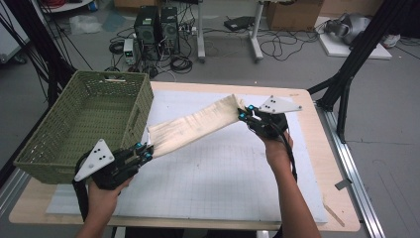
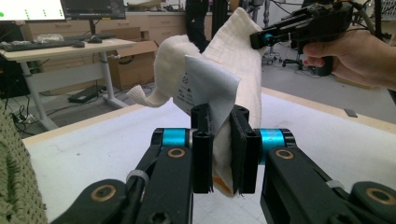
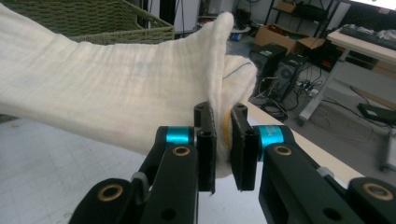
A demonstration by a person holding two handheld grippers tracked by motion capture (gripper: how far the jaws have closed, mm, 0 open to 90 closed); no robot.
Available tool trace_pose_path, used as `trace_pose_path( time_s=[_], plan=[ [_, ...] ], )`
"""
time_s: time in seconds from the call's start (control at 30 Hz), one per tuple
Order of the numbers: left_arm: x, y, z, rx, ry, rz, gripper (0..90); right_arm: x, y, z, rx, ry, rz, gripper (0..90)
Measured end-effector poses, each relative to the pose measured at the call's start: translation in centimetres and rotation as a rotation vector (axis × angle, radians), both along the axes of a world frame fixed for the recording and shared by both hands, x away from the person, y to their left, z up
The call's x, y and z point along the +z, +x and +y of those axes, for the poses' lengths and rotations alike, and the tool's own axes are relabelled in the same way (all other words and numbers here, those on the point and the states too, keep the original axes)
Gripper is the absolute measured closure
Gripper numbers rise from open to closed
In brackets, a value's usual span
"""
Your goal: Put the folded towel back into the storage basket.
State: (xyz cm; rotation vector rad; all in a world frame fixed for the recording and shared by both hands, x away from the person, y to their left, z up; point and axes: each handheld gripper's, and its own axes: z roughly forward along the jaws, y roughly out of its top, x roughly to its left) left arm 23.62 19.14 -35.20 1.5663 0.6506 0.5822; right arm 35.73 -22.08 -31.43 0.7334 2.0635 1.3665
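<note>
A folded cream cloth (image 1: 193,125) hangs stretched in the air above the white mat, held at both ends. My left gripper (image 1: 146,151) is shut on its near-left end, where a white care label (image 2: 205,91) sticks up between the jaws. My right gripper (image 1: 242,113) is shut on the far-right end, above the mat's back right. In the left gripper view the cloth (image 2: 233,60) runs up to the right gripper (image 2: 257,39) and the hand holding it. In the right gripper view the cloth (image 3: 107,88) stretches left from between the jaws of the right gripper (image 3: 223,140).
A green woven basket (image 1: 44,148) stands on the table's left side, close to my left hand. The white gridded mat (image 1: 218,173) covers most of the wooden table (image 1: 341,213). Computers, cables and a black stand are on the floor beyond.
</note>
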Motion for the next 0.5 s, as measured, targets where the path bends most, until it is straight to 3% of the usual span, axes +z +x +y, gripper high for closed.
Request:
trace_pose_path(
  time_s=[0.5],
  plan=[
    [0.6,-0.8,2.2,0.062,-0.021,-0.019,80.7,2.1,3.4,4.5,0.05,0.006,-0.034,82.4]
  ],
)
